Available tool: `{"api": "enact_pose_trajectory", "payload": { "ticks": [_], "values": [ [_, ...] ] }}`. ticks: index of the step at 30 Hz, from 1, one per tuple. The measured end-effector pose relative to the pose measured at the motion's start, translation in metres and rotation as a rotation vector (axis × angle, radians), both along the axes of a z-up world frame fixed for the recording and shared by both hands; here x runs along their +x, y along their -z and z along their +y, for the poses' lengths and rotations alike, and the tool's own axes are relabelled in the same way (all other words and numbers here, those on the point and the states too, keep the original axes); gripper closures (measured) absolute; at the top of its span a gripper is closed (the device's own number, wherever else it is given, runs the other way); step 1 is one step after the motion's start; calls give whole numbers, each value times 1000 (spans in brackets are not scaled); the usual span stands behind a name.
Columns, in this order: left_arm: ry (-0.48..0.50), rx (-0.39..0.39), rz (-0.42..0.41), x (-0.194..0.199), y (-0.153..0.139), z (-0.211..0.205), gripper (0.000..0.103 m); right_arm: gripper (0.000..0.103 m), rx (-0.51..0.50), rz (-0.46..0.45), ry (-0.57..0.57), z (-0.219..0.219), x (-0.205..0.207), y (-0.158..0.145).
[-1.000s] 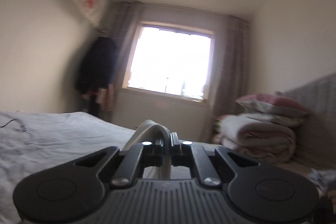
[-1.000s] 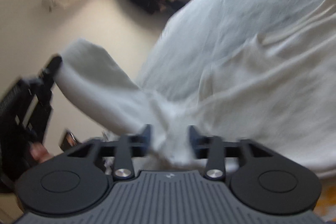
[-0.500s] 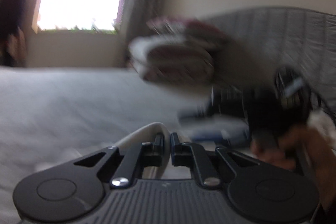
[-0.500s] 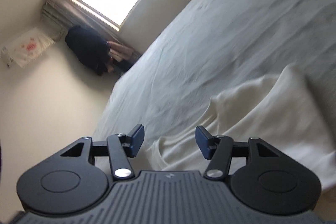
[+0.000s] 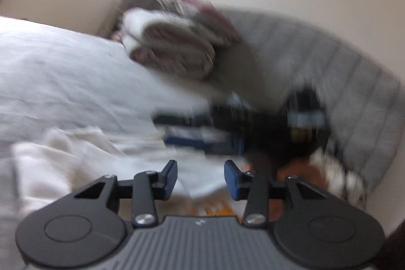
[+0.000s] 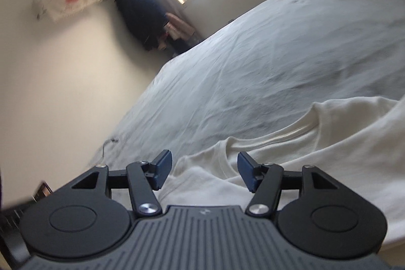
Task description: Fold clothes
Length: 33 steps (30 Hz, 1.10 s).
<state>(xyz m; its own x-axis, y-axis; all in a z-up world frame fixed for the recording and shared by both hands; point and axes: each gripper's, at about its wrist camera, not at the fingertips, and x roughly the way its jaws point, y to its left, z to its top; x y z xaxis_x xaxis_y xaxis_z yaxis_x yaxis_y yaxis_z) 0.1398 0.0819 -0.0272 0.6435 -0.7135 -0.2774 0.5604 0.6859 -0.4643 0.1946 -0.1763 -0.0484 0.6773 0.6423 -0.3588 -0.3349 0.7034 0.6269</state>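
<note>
The left claw (image 5: 200, 179), blue-padded, is spreading its jaws with nothing pinched between them. Just beyond it a crumpled cream cotton garment (image 5: 76, 151) lies on the pale grey bedsheet (image 5: 63, 72). The right claw (image 6: 202, 172), also spreading and empty, hovers over the same garment (image 6: 316, 151). Farther along the bed sit folded pink-and-white quilts (image 5: 177, 42) against a grey padded headboard (image 5: 341, 72). The right claw shows as a dark blur in the left view.

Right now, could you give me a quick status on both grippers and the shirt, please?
Left gripper and right gripper opening, nothing pinched. Cream shirt rumpled on bed, unfolded. Nothing blocking it.
</note>
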Motion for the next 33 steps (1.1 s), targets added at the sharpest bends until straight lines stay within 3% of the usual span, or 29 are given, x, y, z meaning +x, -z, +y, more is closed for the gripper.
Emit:
{"api": "enact_pose_trajectory", "payload": {
  "ticks": [4,7,9,15,16,17,20,27,33],
  "values": [
    [-125,-149,54,11,9,46,63,38,-142,-38,-17,18,-5,3],
    [-236,-177,110,20,21,69,66,37,-241,-98,-88,39,-12,3],
    [-279,-200,150,25,29,81,76,36,-296,-135,-143,58,-19,6],
    [-304,-221,225,42,51,90,91,35,-552,-253,-217,106,-33,25],
    [-300,-209,235,42,53,89,91,43,-610,-276,-208,111,-35,29],
    [-295,-195,244,42,54,88,91,59,-666,-299,-199,115,-37,32],
    [-288,-150,265,44,57,83,92,90,-653,-301,-149,107,-38,29],
    [-291,-136,279,42,57,80,91,94,-521,-151,107,32,-36,7],
    [-282,-162,280,38,56,86,91,93,-368,-72,313,-45,-67,-6]
  ]
}}
